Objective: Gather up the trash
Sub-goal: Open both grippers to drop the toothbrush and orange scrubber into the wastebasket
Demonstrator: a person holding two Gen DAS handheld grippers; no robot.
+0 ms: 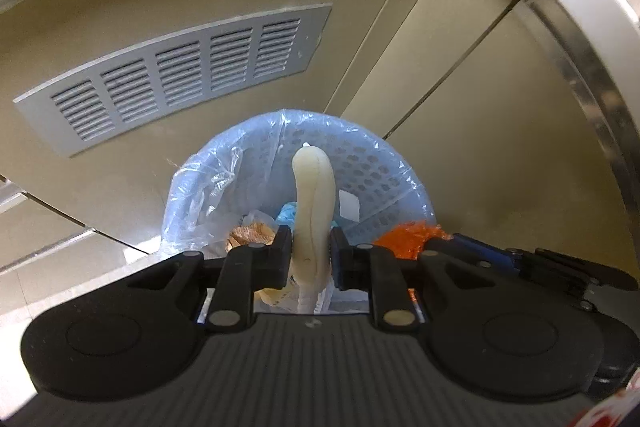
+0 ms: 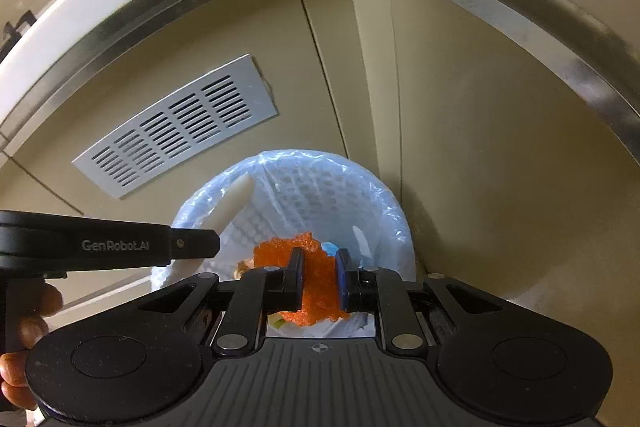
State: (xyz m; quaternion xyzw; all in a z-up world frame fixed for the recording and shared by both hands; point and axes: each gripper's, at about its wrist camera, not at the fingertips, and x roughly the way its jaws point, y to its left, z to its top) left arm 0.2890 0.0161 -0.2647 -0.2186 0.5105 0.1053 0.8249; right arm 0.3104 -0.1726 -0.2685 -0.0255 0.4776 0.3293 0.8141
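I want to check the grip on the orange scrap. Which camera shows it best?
The right wrist view: the orange scrap sits centred, pinched in the right gripper. The left wrist view shows only part of it at its right edge.

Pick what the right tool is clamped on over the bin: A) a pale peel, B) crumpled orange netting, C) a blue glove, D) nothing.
B: in the right wrist view, the right tool pinches crumpled orange netting above the lined bin, while the left tool holds the pale peel.
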